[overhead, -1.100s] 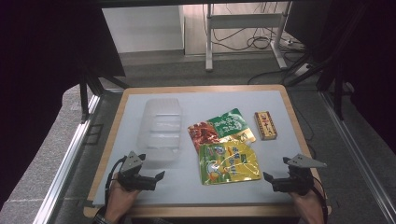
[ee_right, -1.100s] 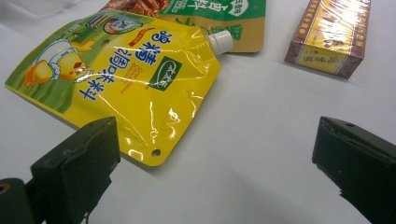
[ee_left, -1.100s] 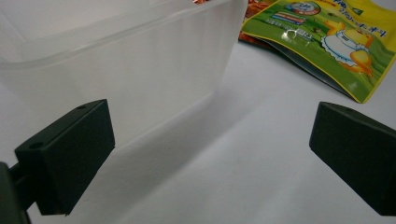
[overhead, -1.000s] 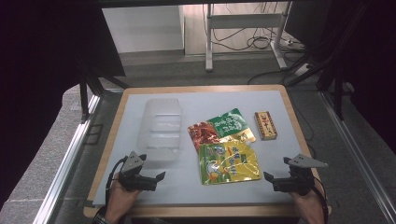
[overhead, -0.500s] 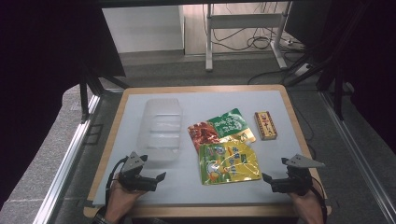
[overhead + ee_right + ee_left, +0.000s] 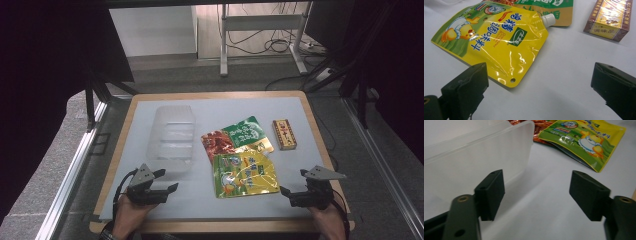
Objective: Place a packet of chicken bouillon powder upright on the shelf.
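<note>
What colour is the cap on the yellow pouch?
White. The cap on the yellow pouch shows best in the right gripper view.

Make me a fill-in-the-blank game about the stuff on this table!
1. The yellow pouch has a picture of a ____ on it.
2. The pouch's cap is coloured ____.
3. The clear box has ____ inside it.
4. Both the left tool and the right tool have their jaws ____.

Missing words: duck; white; nothing; open
</note>
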A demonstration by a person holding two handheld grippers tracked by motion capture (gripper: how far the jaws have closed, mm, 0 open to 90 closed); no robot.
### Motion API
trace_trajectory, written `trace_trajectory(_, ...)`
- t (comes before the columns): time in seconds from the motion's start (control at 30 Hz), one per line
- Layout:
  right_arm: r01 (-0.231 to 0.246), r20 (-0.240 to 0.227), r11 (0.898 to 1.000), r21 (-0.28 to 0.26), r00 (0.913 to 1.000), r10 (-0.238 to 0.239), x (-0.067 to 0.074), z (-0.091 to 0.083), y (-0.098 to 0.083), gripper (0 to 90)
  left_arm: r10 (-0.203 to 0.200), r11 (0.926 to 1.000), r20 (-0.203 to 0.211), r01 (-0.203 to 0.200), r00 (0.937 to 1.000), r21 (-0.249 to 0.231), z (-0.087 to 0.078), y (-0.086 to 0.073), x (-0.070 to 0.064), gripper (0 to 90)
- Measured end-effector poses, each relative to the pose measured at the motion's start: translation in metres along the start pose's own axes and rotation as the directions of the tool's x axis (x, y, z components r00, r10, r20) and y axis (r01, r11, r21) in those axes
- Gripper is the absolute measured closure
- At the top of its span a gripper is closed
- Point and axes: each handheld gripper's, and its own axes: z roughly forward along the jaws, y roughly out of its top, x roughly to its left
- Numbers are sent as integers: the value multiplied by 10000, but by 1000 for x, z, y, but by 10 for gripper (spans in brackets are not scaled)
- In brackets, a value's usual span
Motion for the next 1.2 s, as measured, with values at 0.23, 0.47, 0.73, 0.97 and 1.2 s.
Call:
trace_trajectory(0.23, 19, -21, 10000, 24, 10000, -19, 0, 0, 0, 14, 458, 9981, 188, -465, 9988, 397, 4, 2, -8, 519)
trace_trajectory(0.47, 72, -63, 9999, 84, 10000, -71, 1, 1, 0, 16, 540, 9979, 381, -553, 9978, 334, 2, 5, -12, 743)
trace_trajectory(0.73, 86, -194, 9999, 98, 9998, -84, 4, 2, 1, 18, 523, 9974, 947, -566, 9941, 438, 8, 11, -18, 896)
trace_trajectory(0.97, 19, -253, 9999, 156, 9997, -15, 5, 4, 1, 18, 791, 9955, 1209, -848, 9895, 428, 15, 17, -26, 897)
trace_trajectory(1.2, -45, -209, 9999, 149, 9998, 48, 3, 4, 1, 22, 813, 9965, 1537, -832, 9848, 61, 24, 26, -34, 896)
